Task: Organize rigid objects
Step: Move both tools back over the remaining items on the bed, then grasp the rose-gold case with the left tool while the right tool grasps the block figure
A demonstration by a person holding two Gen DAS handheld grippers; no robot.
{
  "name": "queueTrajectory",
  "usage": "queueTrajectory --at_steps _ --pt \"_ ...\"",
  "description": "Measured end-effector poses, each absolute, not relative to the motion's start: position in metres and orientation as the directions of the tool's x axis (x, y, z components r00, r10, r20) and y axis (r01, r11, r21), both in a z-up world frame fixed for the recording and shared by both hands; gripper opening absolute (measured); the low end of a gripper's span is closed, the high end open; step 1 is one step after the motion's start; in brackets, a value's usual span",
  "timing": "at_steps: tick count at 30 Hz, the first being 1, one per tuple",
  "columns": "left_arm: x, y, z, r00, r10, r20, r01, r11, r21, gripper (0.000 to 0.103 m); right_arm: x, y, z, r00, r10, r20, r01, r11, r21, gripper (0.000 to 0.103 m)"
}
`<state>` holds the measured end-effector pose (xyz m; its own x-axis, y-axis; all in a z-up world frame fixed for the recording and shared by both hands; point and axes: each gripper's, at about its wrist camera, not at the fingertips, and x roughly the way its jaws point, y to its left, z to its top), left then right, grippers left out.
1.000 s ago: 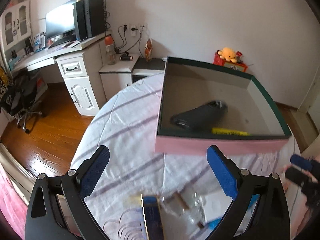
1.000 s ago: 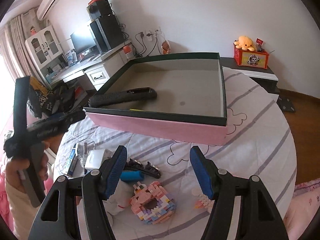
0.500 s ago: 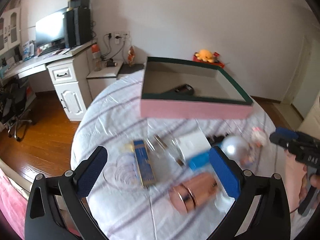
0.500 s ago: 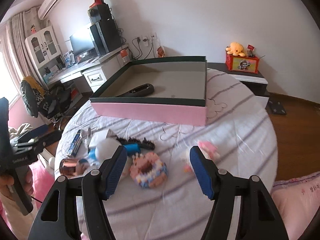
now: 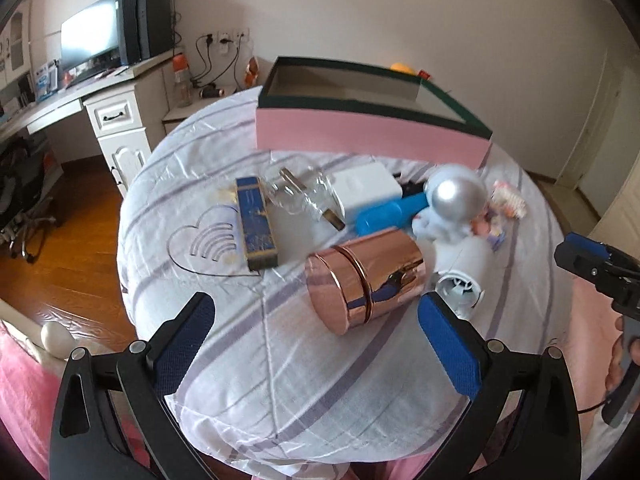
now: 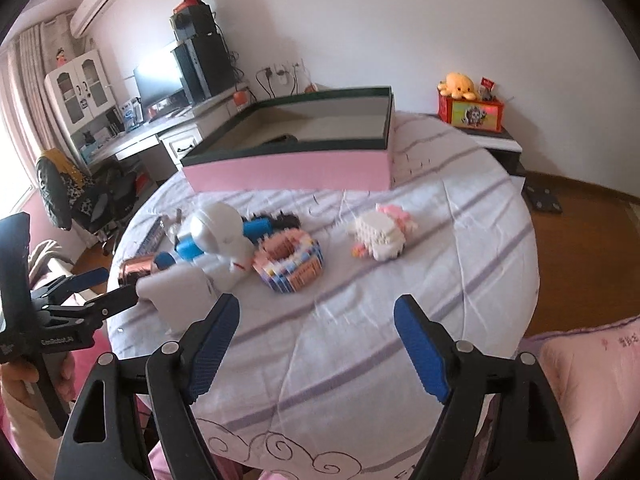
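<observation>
A pink box with a dark green rim (image 5: 372, 134) (image 6: 288, 168) stands at the far side of the round table. In front of it lie a rose-gold tin (image 5: 366, 276), a blue slim box (image 5: 254, 222), a white charger (image 5: 366, 190), a blue cylinder (image 5: 386, 216), an astronaut figure (image 5: 452, 204) (image 6: 222, 240), a pink block ring (image 6: 290, 260) and a white block toy (image 6: 382, 232). My left gripper (image 5: 316, 344) is open and empty, just short of the tin. My right gripper (image 6: 316, 344) is open and empty over bare cloth near the table's front edge.
A clear glass piece (image 5: 300, 196) and a heart-shaped clear plate (image 5: 208, 240) lie left of the tin. A white desk with monitor (image 5: 92, 36) stands at the back left. A low cabinet with an orange plush (image 6: 460, 84) is at the back right.
Both grippers have pulled back from the pink box toward the near table edge. The loose objects have come into view. Both stay open and empty.
</observation>
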<state>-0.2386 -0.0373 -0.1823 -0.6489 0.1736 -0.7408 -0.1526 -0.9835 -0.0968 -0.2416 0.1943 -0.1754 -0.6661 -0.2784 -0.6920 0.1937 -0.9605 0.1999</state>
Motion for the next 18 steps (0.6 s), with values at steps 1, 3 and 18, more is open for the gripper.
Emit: queueTrajectory --at_steps 1,3,18 --pt "-0.239 -0.036 -0.186 -0.647 0.168 -0.744 -0.148 -0.984 -0.094 0.103 -0.242 0.195 -0.178 -0.664 -0.278 -0.694 0.191 -0.961 0.201 0.081" --pt "-0.242 -0.032 -0.189 -0.646 0.161 -0.746 -0.137 -0.986 -0.094 0.103 -0.243 0.197 -0.184 -0.655 -0.273 -0.704 0.184 -0.962 0.202 0.081" --pt "-0.259 -0.019 -0.199 -0.634 0.201 -0.746 -0.178 -0.978 -0.112 0.074 -0.257 0.218 -0.200 -0.648 -0.276 -0.710 0.149 -0.960 0.237 0.081"
